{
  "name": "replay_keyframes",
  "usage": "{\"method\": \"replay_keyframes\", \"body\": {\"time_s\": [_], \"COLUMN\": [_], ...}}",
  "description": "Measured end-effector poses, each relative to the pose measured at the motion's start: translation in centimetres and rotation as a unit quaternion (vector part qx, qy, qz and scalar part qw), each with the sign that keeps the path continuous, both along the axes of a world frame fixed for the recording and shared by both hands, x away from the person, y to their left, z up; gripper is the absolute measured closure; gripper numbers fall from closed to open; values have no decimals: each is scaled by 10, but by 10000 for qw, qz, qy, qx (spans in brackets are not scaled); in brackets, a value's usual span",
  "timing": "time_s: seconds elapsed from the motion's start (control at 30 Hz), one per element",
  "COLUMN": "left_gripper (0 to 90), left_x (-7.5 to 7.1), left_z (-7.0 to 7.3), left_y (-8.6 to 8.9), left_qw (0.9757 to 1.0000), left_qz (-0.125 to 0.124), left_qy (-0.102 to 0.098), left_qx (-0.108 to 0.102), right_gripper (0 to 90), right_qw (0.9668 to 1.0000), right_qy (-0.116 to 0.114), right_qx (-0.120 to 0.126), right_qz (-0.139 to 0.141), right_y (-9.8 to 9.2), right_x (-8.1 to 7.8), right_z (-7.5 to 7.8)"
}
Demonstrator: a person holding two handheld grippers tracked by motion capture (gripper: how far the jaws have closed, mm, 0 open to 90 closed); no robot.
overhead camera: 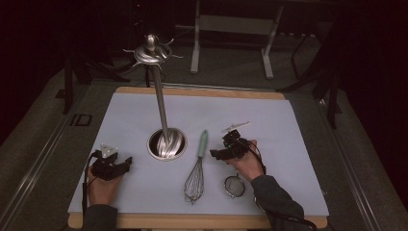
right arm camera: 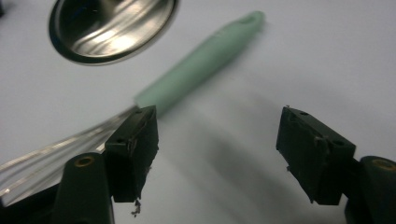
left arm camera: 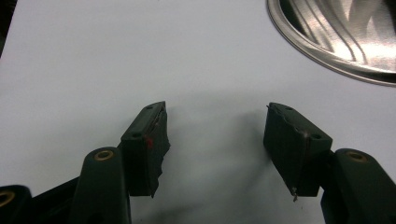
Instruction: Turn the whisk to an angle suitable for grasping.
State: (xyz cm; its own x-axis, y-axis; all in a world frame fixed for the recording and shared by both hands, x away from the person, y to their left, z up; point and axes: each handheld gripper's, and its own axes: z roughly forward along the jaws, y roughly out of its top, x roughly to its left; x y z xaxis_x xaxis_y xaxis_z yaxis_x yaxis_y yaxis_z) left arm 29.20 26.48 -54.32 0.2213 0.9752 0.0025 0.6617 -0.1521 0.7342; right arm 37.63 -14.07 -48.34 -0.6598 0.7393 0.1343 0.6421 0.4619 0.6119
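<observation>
The right gripper (overhead camera: pixel 217 153), held in a person's right hand (overhead camera: pixel 244 161), hovers over the pale blue mat (overhead camera: pixel 288 144) on the desk with its two black jaws spread wide and nothing between them. Just beside it, toward the mat's middle, lies the wire balloon whisk with a mint-green handle (overhead camera: pixel 197 166); in the right gripper view the handle (right arm camera: pixel 201 63) runs diagonally past the tip of one jaw, the steel wires trailing off behind that jaw, and neither pad touches it. A small round metal mesh strainer (overhead camera: pixel 234 186) sits near the mat's front edge, close beside the right forearm. A thin whitish stick-like object (overhead camera: pixel 235 126), too small to identify, lies beyond the gripper toward the mat's far right.

At the centre of the mat stands a polished steel utensil stand, its round dished base (overhead camera: pixel 167 143) carrying a tall pole topped by a ring of hooks (overhead camera: pixel 151 52).

The left gripper (overhead camera: pixel 126 162), in the left hand (overhead camera: pixel 102 188), rests near the mat's front left corner, jaws apart and empty over bare mat, with the rim of the base (left arm camera: pixel 327 51) just ahead of it in the left gripper view. No brand, label or lettering is legible on any object.
</observation>
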Motion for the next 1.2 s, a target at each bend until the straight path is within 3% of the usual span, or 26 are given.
{"method": "replay_keyframes", "body": {"time_s": [0.27, 0.4, 0.53, 0.57, 0.7, 0.77, 0.9, 1.0, 1.2], "left_gripper": [404, 404, 404, 404, 404, 404, 404, 404, 405], "left_x": [0, 0, 0, 0, 0, 0, 0, 0, 0], "left_z": [0, 0, 0, 0, 0, 0, 0, 0, 0], "left_y": [0, 0, 0, 0, 0, 0, 0, 0, 0], "left_qw": [10000, 10000, 10000, 10000, 10000, 10000, 10000, 10000, 10000], "left_qz": [4, 1, 1, 1, 3, 2, 3, 3, 4], "left_qy": [-5, -2, -3, -3, -4, -4, -4, -5, -6], "left_qx": [1, 4, -3, -2, 0, 0, 1, 1, 7], "right_gripper": [229, 223, 232, 276, 334, 448, 598, 637, 582], "right_qw": [9998, 9993, 9977, 9961, 9956, 9946, 9947, 9942, 9934], "right_qy": [104, 251, 320, 328, 403, 404, 473, 600, 967], "right_qx": [-103, -237, -520, -780, -832, -943, -893, -860, -497], "right_qz": [140, 161, 278, 229, 149, 134, 165, 258, 370], "right_y": [29, 46, 59, 64, 66, 65, 55, 50, 45], "right_x": [4, 10, 10, 11, 14, 15, 16, 14, 16], "right_z": [-7, -17, -24, -28, -30, -28, -26, -25, -19]}}
